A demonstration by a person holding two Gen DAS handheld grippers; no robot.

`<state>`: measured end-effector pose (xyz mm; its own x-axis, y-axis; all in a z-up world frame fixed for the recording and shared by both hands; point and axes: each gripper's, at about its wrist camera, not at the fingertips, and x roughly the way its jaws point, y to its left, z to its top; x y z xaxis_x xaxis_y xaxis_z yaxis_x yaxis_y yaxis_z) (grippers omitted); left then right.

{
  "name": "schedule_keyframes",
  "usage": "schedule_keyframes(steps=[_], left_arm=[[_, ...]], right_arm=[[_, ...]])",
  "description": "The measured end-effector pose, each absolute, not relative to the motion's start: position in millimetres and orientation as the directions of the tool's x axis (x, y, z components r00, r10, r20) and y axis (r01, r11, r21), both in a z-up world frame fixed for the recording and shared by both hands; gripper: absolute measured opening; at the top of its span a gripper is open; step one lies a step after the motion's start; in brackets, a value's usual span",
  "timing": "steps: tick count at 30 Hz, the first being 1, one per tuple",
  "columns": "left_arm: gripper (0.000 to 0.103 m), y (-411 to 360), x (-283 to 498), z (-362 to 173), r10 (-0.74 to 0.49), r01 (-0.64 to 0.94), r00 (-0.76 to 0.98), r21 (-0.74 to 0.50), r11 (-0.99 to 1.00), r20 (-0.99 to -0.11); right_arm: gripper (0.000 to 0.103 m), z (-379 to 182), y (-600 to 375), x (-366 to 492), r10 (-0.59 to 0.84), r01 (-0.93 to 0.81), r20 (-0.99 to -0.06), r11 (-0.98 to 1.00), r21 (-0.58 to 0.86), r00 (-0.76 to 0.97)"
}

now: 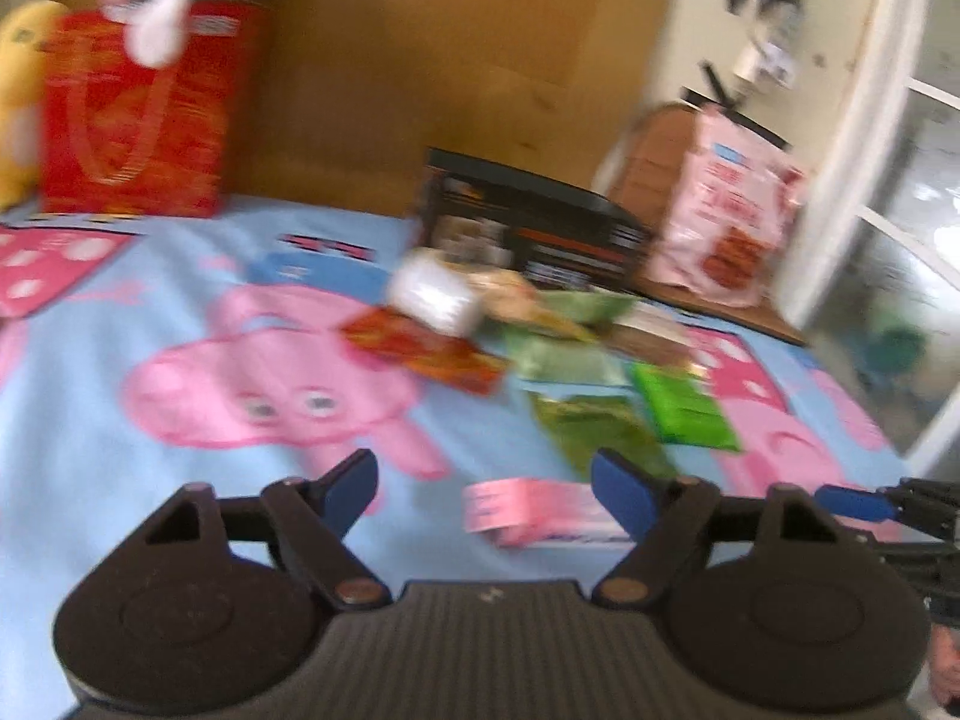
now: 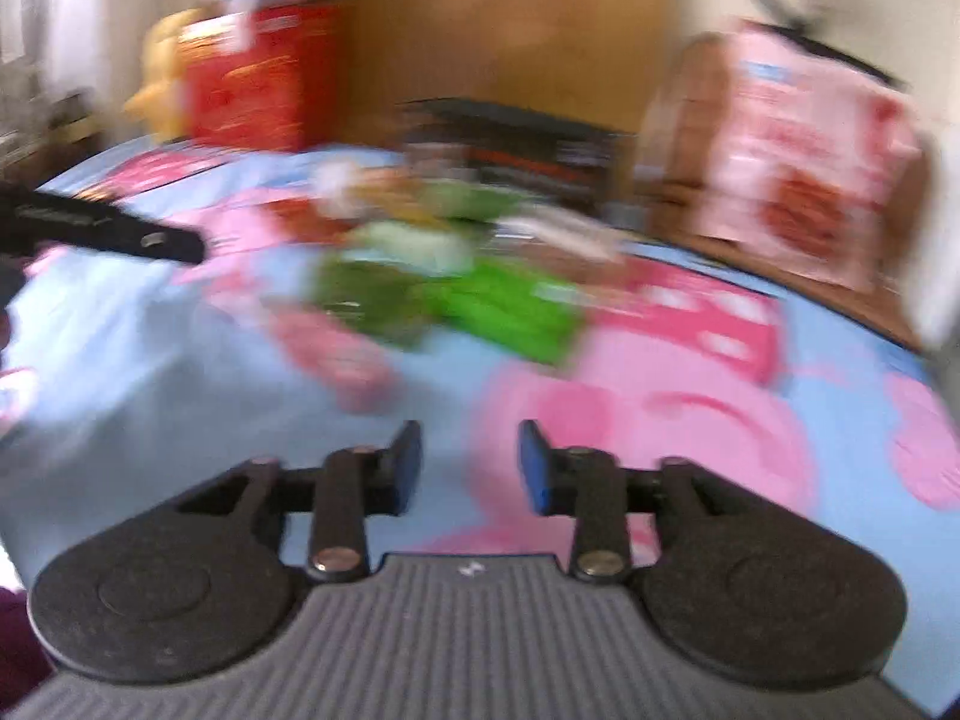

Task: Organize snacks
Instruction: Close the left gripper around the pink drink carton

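Observation:
A pile of snack packets [image 1: 540, 330] lies on a blue cartoon-pig cloth [image 1: 180, 300]: a red packet [image 1: 426, 348], green packets [image 1: 684, 408], a white one [image 1: 432, 294]. A pink packet [image 1: 528, 510] lies just beyond my left gripper [image 1: 486, 486], which is open and empty. A black box [image 1: 528, 228] stands behind the pile. In the blurred right wrist view the pile [image 2: 450, 276] lies ahead of my right gripper [image 2: 468, 462], which is open and empty above the cloth [image 2: 180, 390]. The left gripper's finger [image 2: 120, 234] enters from the left there.
A red bag [image 1: 138, 114] and a yellow plush toy [image 1: 18, 96] stand at the back left. A large pink snack bag [image 1: 732, 204] stands at the back right by a brown board [image 1: 450, 60]. A window [image 1: 900, 240] is at the right.

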<state>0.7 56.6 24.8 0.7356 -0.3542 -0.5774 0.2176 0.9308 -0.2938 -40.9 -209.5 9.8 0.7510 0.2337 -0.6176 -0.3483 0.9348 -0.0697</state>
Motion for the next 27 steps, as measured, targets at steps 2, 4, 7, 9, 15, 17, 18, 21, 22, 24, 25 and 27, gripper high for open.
schedule_keyframes(steps=[2,4,7,9,15,17,18,21,22,24,25,27], left_arm=[[0.075,48.4,9.0,25.2,-0.366,0.227,0.723,-0.299,0.927,-0.586],[0.074,48.6,17.2,25.4,-0.362,0.202,0.711,-0.318,0.926,-0.603],[0.074,58.9,21.9,23.6,-0.376,0.167,0.697,-0.372,0.913,-0.611],[0.074,70.9,23.1,21.9,-0.38,0.131,0.688,-0.41,0.903,-0.618],[0.065,86.8,24.7,16.9,-0.438,0.113,0.653,-0.492,0.863,-0.618],[0.061,78.6,24.7,17.3,-0.454,0.14,0.642,-0.488,0.862,-0.618],[0.057,72.2,24.4,17.0,-0.463,0.158,0.633,-0.482,0.862,-0.621],[0.049,50.6,20.5,13.5,-0.46,0.205,0.61,-0.433,0.878,-0.645],[0.05,44.3,17.2,12.8,-0.45,0.221,0.619,-0.408,0.886,-0.644],[0.05,35.5,12.6,11.8,-0.476,0.263,0.607,-0.405,0.876,-0.636],[0.051,33.1,10.9,11.6,-0.478,0.267,0.607,-0.404,0.875,-0.635],[0.051,31.3,7.6,11.1,-0.471,0.277,0.619,-0.386,0.88,-0.629]], right_arm=[[0.044,12.5,-226.5,-47.2,0.227,-0.297,-0.602,0.955,-0.017,0.765],[0.046,13.0,-232.3,-53.6,0.252,-0.295,-0.585,0.955,0.024,0.771],[0.049,9.6,-217.0,-58.8,0.293,-0.339,-0.572,0.94,0.028,0.766],[0.049,5.7,-203.9,-53.0,0.325,-0.373,-0.576,0.927,0.038,0.75],[0.049,-3.3,-179.0,-40.5,0.366,-0.425,-0.574,0.904,0.034,0.732],[0.049,-5.2,-174.9,-37.8,0.371,-0.429,-0.574,0.902,0.037,0.73],[0.049,-5.9,-174.5,-38.0,0.372,-0.43,-0.574,0.902,0.038,0.73],[0.049,-9.2,-167.9,-32.3,0.353,-0.418,-0.576,0.908,0.02,0.738],[0.049,-9.5,-166.4,-32.8,0.347,-0.415,-0.571,0.91,0.011,0.744],[0.049,-10.5,-163.8,-32.4,0.348,-0.416,-0.565,0.909,0.008,0.748],[0.051,-11.3,-162.6,-32.7,0.352,-0.42,-0.563,0.907,0.009,0.748],[0.053,-12.4,-160.5,-34.8,0.339,-0.414,-0.555,0.91,-0.012,0.76]])
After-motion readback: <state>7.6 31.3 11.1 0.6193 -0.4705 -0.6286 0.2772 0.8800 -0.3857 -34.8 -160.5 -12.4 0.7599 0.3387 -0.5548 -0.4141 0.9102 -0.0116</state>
